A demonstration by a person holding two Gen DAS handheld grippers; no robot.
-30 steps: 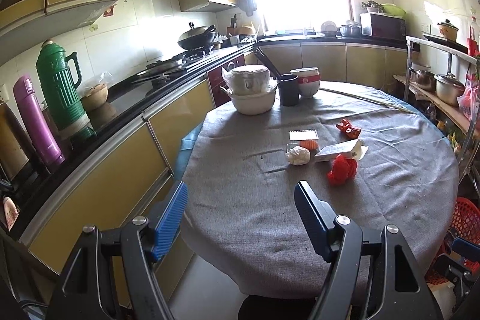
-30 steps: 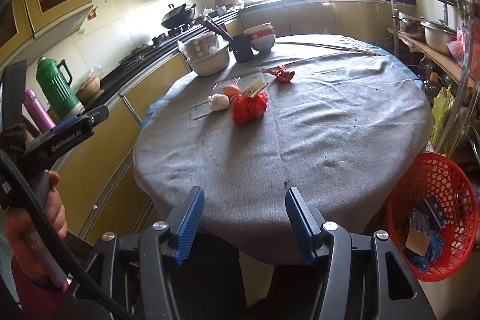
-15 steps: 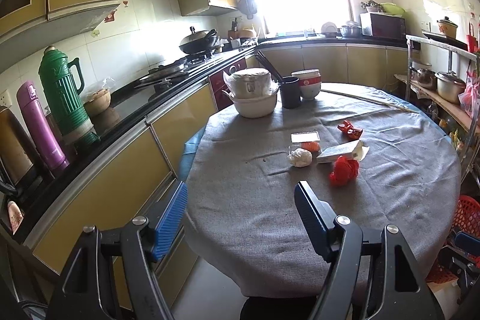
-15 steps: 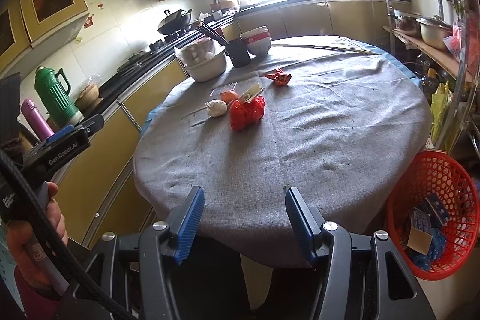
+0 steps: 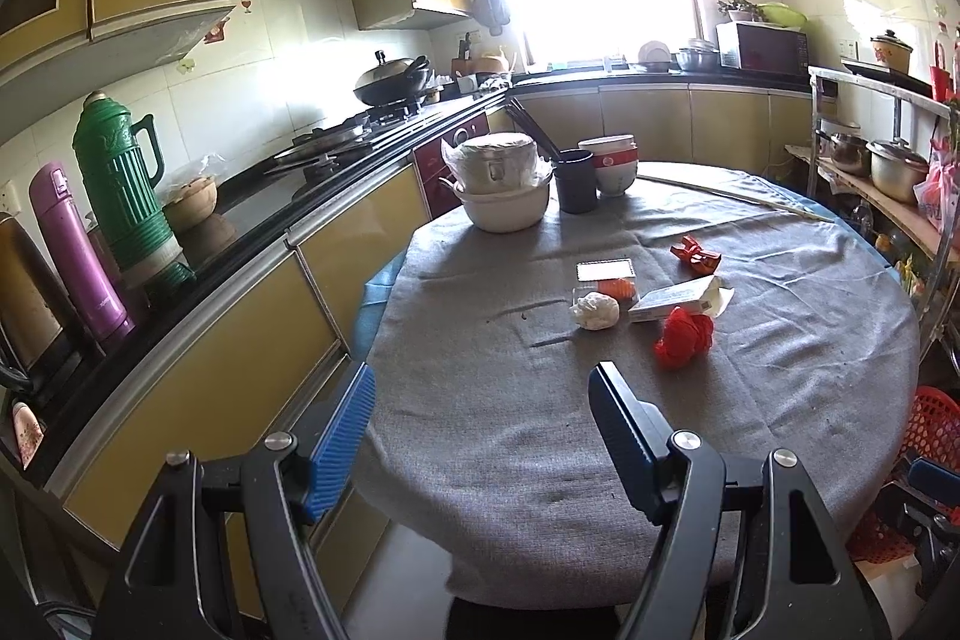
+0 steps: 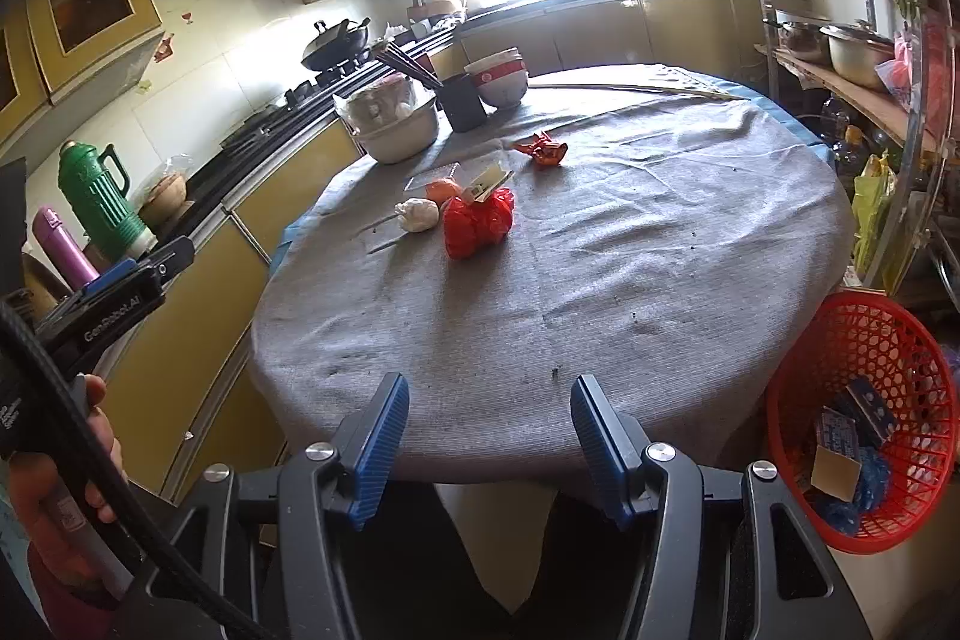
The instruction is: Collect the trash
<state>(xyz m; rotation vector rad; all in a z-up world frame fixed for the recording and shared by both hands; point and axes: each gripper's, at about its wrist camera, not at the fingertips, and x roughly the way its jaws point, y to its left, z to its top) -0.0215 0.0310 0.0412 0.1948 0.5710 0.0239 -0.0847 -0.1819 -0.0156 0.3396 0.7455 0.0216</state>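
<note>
Trash lies on the round grey-clothed table: a crumpled red bag, a white paper wad, a small carton, an orange wrapper, a clear lid and a red wrapper. A red basket with some trash stands on the floor at the right. My left gripper is open and empty at the table's near edge. My right gripper is open and empty, short of the table edge.
A covered white pot, a dark cup with chopsticks and stacked bowls stand at the table's far side. The kitchen counter with flasks runs along the left. A shelf rack with pots stands at the right.
Both grippers have drawn back a little from the table, so it looks slightly farther. Both stay open and empty. The trash has not moved.
</note>
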